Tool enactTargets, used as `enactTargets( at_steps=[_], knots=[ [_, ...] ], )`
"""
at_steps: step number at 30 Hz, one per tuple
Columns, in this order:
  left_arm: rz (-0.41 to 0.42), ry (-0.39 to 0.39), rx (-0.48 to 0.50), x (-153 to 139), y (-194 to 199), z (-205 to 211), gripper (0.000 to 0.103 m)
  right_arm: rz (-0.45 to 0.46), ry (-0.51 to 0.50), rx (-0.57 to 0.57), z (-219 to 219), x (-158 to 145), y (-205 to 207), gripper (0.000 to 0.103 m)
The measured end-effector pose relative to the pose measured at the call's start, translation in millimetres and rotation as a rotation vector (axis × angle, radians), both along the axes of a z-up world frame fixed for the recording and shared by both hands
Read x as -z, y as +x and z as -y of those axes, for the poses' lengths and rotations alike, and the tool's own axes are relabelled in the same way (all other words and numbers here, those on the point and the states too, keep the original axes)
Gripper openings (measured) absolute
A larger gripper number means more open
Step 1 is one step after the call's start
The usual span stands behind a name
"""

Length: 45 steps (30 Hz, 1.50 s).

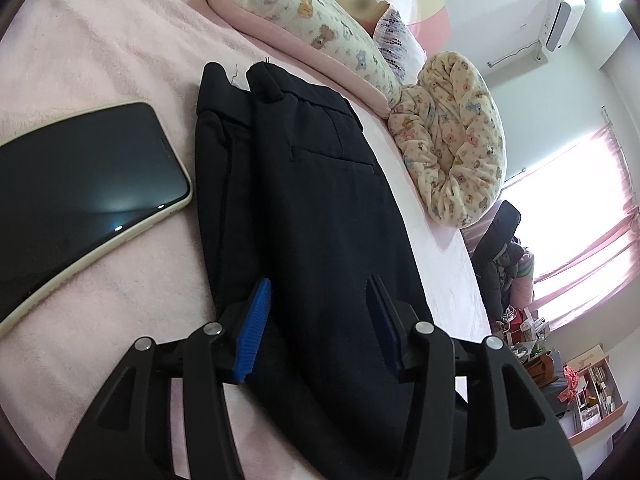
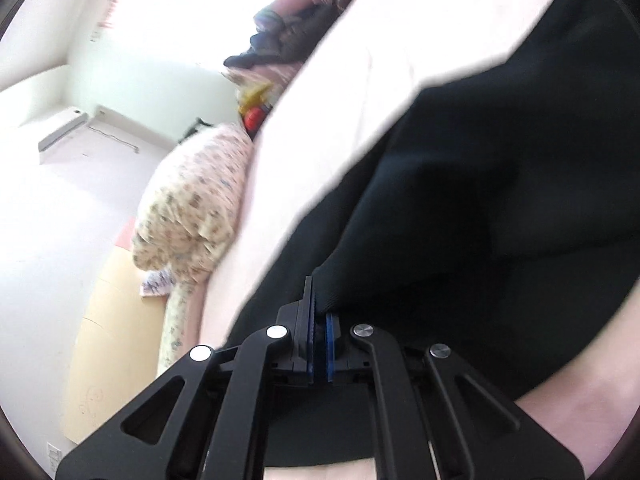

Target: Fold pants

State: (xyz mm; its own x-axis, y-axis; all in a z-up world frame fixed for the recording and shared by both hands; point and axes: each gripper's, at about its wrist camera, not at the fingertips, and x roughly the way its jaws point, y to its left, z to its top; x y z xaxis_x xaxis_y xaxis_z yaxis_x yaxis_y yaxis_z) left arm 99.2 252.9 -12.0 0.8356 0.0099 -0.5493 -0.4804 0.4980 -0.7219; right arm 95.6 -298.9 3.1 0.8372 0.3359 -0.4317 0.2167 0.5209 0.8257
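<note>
Pants point(image 1: 312, 200) lie folded lengthwise; cross-fold remains, we judge. Left gripper point(image 1: 320, 320) gapes empty; right gripper point(image 2: 319, 316) pinches fabric.

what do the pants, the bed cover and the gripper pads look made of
Pants: dark matte woven or knit cloth, showing seams and loose threads. Bed cover: pink fleece-like fabric with a fuzzy nap. Left gripper pads: blue ribbed rubber or plastic, hard to tell which.
</note>
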Motion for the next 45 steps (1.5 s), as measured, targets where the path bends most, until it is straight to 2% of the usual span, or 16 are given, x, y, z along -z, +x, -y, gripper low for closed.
enactTargets(
  at_steps=[4,7,10,12,15,17,28,30,32,35,38,40,41,42,43,45],
  knots=[
    [-0.003,0.006,-0.004,-0.4,-0.2,0.1,0.05,0.08,-0.018,0.054,20.0,-21.9,-39.7,0.004],
    [-0.004,0.008,-0.008,-0.4,-0.8,0.1,0.05,0.076,-0.042,0.072,25.6,-18.4,-69.2,0.004],
    [-0.003,0.002,-0.008,-0.4,-1.1,-0.2,0.05,-0.031,-0.07,0.078,24.1,11.6,-76.4,0.004],
    [0.001,-0.007,0.001,-1.8,-1.0,-1.1,0.054,-0.133,-0.044,0.074,26.6,49.0,-75.7,0.004],
    [0.007,-0.022,0.029,-1.8,1.3,-4.4,0.061,-0.115,-0.054,0.071,30.8,58.6,-82.7,0.004],
    [0.017,-0.047,0.052,-2.0,4.7,-10.7,0.063,-0.104,-0.098,0.064,30.4,49.1,-80.1,0.004],
    [0.076,-0.308,0.145,15.7,22.2,-55.7,0.063,-0.11,-0.073,0.047,40.7,42.5,-73.8,0.004],
    [0.062,-0.301,0.156,15.4,24.7,-56.1,0.062,-0.111,-0.072,0.044,39.1,40.2,-72.4,0.004],
    [0.032,-0.256,0.159,10.9,24.5,-51.5,0.061,-0.111,-0.068,0.041,37.9,37.5,-66.1,0.004],
    [0.021,-0.231,0.157,8.0,32.2,-49.3,0.066,-0.114,-0.069,0.031,37.1,35.9,-63.4,0.004],
    [0.018,-0.224,0.168,11.3,43.3,-49.8,0.066,-0.113,-0.081,0.028,34.7,35.1,-62.3,0.004],
    [0.029,-0.224,0.16,13.5,46.1,-51.2,0.062,-0.113,-0.084,0.027,34.5,35.7,-63.3,0.004],
    [0.033,-0.219,0.148,13.8,45.9,-51.8,0.05,-0.113,-0.083,0.027,34.3,35.7,-63.5,0.004],
    [0.032,-0.215,0.139,14.6,45.0,-52.4,0.025,-0.113,-0.083,0.028,33.9,35.5,-63.6,0.004],
    [0.025,-0.219,0.126,17.2,43.6,-53.9,0.013,-0.112,-0.083,0.028,32.8,35.4,-63.3,0.004],
    [0.043,-0.264,0.11,22.3,38.9,-58.3,0.008,-0.112,-0.084,0.029,32.3,35.2,-63.1,0.004]
  ],
)
